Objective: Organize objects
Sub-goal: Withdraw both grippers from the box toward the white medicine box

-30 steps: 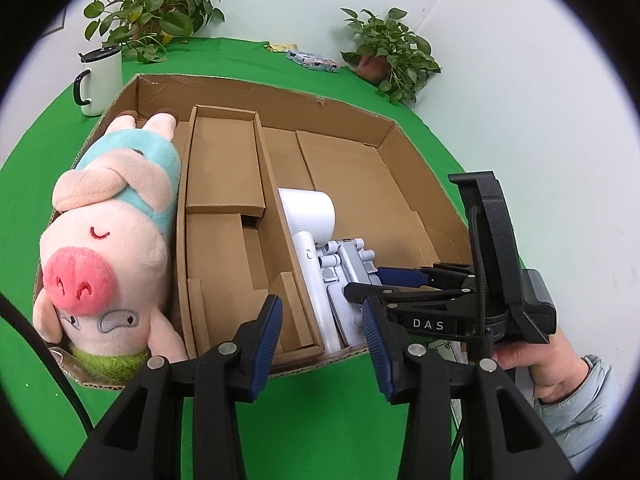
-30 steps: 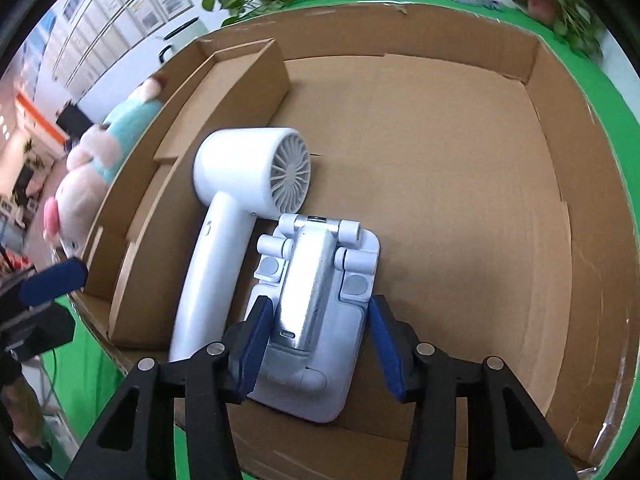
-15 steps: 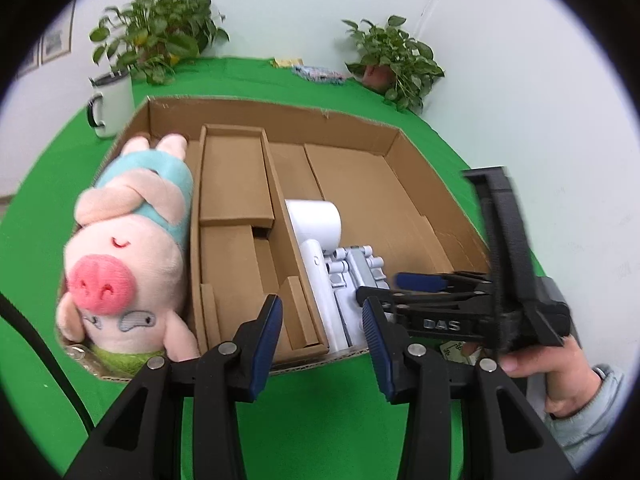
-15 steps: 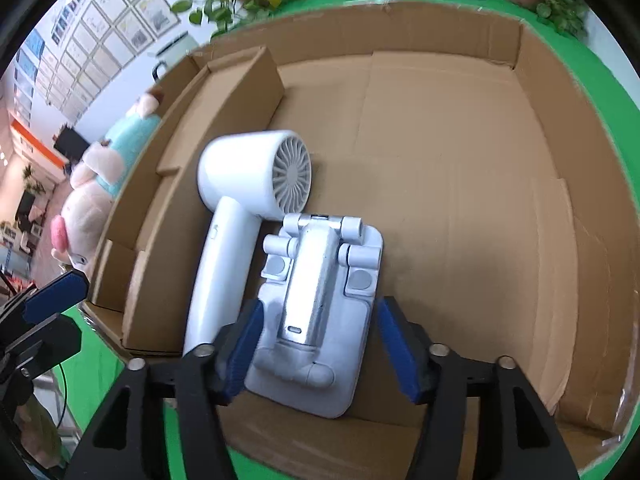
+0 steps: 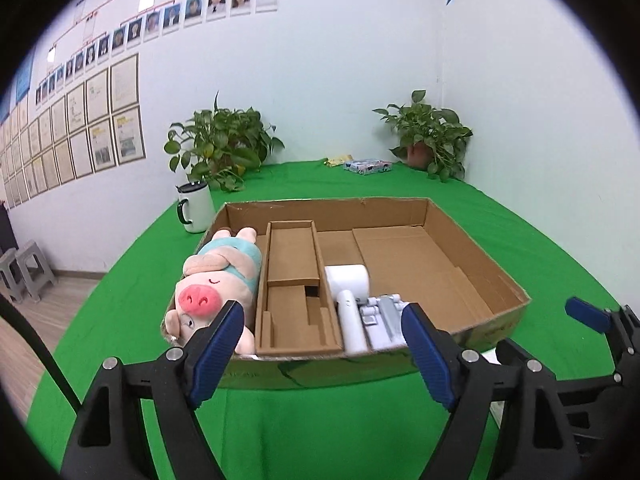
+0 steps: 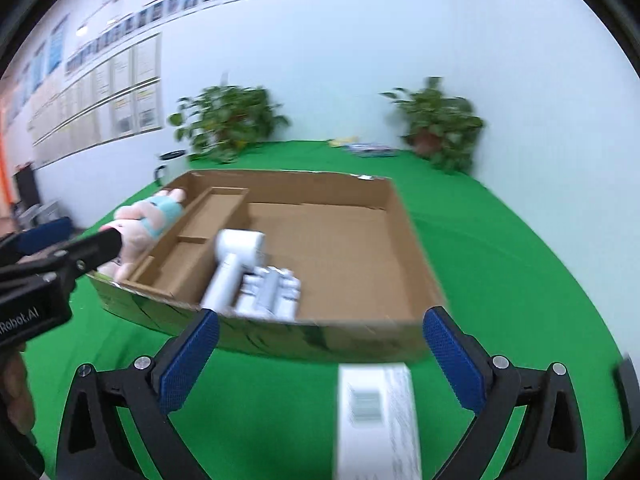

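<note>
- Both grippers have drawn back from the cardboard box [image 5: 476, 276] since the earlier frames, and their jaws have just been opening; nothing lies between either pair.
- Left gripper [image 5: 322, 344]: jaws wide apart, empty, above the green table [image 5: 320, 420] just before the box's near wall.
- Right gripper [image 6: 320, 356]: jaws spread fully, empty; the folding stand [image 6: 272, 292] it stood over earlier lies free in the box.
- Box contents: plush pig [image 5: 212, 284] along the left wall; cardboard insert [image 5: 294, 292] beside it; white hair dryer [image 5: 348, 300] next, touching the stand [image 5: 382, 320] on its right.
- Right half of the box floor is bare.
- A white barcoded carton [image 6: 376, 412], blurred, lies on the table between the right jaws and the box.
- Behind the box: white mug [image 5: 194, 208], two potted plants [image 5: 224, 148], a small packet [image 5: 368, 166].
- Green table lies open on all sides of the box.
</note>
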